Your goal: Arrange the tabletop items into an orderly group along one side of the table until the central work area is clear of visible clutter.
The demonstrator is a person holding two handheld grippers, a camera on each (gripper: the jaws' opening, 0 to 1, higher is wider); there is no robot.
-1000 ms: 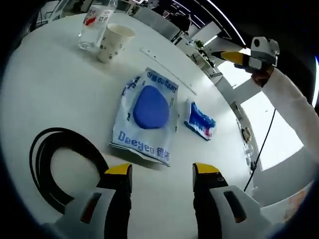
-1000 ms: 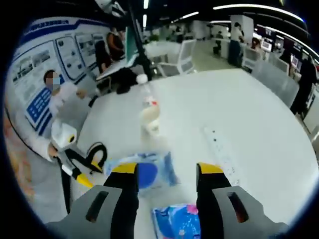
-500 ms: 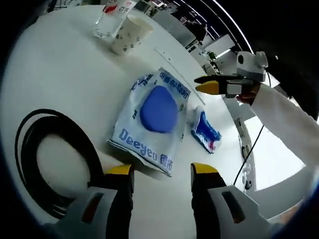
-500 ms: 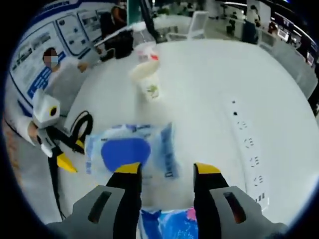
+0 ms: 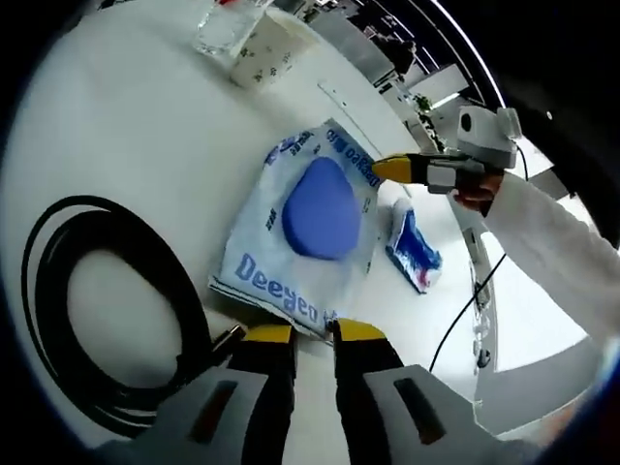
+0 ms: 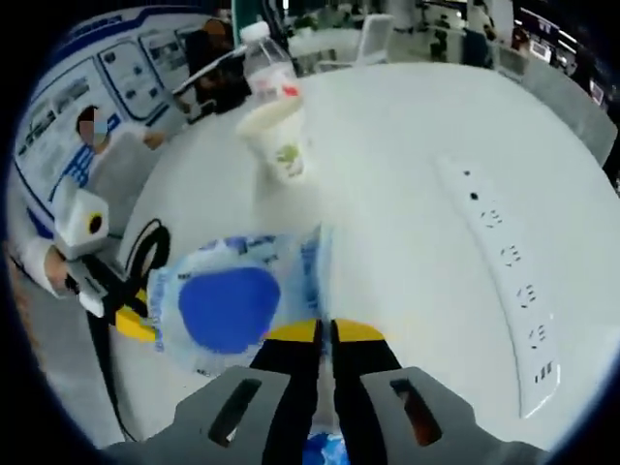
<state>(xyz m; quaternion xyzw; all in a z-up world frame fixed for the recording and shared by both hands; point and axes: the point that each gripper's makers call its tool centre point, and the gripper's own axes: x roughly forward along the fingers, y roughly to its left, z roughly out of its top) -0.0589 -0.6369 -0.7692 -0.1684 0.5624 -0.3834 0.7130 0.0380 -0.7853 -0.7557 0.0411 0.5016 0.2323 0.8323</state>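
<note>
A white Deeyeo bag [image 5: 315, 208] with a blue cloth inside lies flat on the round white table [image 5: 116, 145]. My left gripper [image 5: 315, 334] is shut on the bag's near edge, beside the printed name. My right gripper [image 6: 325, 331] is shut on the opposite edge of the bag [image 6: 232, 300]. In the left gripper view the right gripper [image 5: 387, 170] comes in from the right, its yellow tips on the bag's far edge. In the right gripper view the left gripper [image 6: 131, 320] sits at the bag's left edge. A small blue packet [image 5: 415, 254] lies just beyond the bag.
A black cable coil [image 5: 97, 310] lies left of the bag, close to my left gripper. A paper cup [image 6: 279, 140] and a water bottle [image 6: 266, 63] stand together farther off. A power strip [image 6: 504, 281] is set into the table. A person [image 6: 97, 165] sits beyond the table's edge.
Both grippers went from open to shut. The right gripper came down onto the bag's far edge, and the left gripper moved in onto its near edge.
</note>
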